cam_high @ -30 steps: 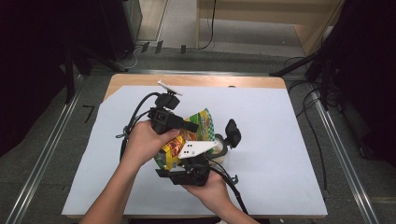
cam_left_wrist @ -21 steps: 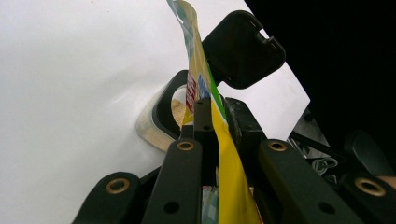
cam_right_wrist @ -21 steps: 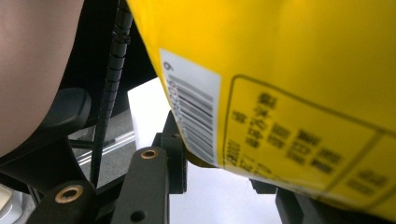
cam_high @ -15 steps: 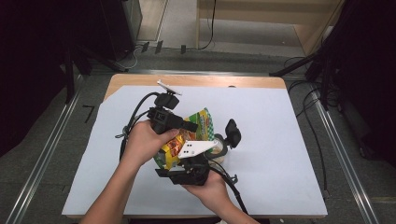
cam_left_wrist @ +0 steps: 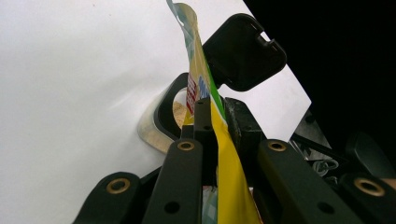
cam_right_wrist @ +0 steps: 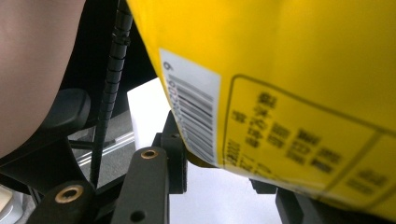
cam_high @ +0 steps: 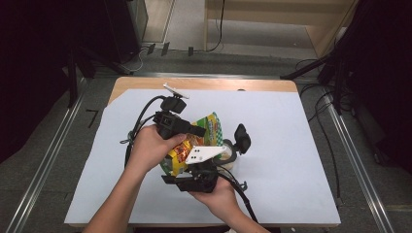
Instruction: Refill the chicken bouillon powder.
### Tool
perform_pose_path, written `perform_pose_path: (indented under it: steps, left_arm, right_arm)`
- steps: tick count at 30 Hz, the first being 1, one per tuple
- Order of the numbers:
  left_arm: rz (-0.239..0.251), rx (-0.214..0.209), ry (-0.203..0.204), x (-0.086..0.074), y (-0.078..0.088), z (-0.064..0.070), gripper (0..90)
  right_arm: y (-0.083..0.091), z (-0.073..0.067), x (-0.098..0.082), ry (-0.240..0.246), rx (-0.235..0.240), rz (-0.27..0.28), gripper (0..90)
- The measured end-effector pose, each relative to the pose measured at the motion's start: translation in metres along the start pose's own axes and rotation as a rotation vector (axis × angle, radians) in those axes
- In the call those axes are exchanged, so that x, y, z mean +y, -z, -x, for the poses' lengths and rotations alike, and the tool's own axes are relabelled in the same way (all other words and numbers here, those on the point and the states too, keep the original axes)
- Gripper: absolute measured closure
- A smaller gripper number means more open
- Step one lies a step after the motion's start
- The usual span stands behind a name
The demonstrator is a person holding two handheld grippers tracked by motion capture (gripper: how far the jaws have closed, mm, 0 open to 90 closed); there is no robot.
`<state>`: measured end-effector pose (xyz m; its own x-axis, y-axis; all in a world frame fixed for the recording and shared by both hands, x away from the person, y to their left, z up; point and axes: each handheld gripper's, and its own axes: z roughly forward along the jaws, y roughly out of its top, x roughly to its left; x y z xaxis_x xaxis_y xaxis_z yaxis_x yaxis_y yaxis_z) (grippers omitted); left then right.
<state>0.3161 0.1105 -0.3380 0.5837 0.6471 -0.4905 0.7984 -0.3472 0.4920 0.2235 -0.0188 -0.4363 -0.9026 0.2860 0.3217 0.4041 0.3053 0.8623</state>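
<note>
The yellow snack bag (cam_right_wrist: 299, 70) carries a white barcode label (cam_right_wrist: 194, 105) with a single digit at its top — it looks like a 6 or 9. Beside it, a dark-outlined box (cam_right_wrist: 303, 135) holds rows of East Asian characters — too blurred to read. The bag's front print stays illegible.

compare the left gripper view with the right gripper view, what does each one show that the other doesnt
Left gripper view: the jar with its open black flip lid on the white table cover, and the bag's top edge pinched between the jaws. Right gripper view: the barcode and printed panel on the bag's back, plus a hand. Both: the yellow snack bag held between black jaws.
</note>
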Motion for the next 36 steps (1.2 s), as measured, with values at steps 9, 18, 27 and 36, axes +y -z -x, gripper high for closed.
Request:
perform_pose_path:
  steps: [9, 18, 27, 36]
  left_arm:
    - [0.04, 0.012, -0.02, 0.001, 0.003, 0.003, 84.6]
    - [0.044, 0.027, -0.019, 0.001, 0.003, 0.002, 84.7]
    - [0.025, 0.034, -0.018, 0.003, -0.004, 0.003, 84.6]
    - [0.014, 0.03, -0.021, 0.007, -0.007, 0.004, 84.6]
  right_arm:
    - [0.001, 0.003, 0.001, 0.017, -0.014, 0.004, 66.1]
    - [0.0, 0.005, 0.003, 0.029, -0.014, 0.007, 66.2]
    - [-0.002, 0.008, -0.002, -0.004, -0.004, 0.011, 66.8]
    - [0.001, 0.011, -0.002, -0.018, -0.005, 0.016, 66.8]
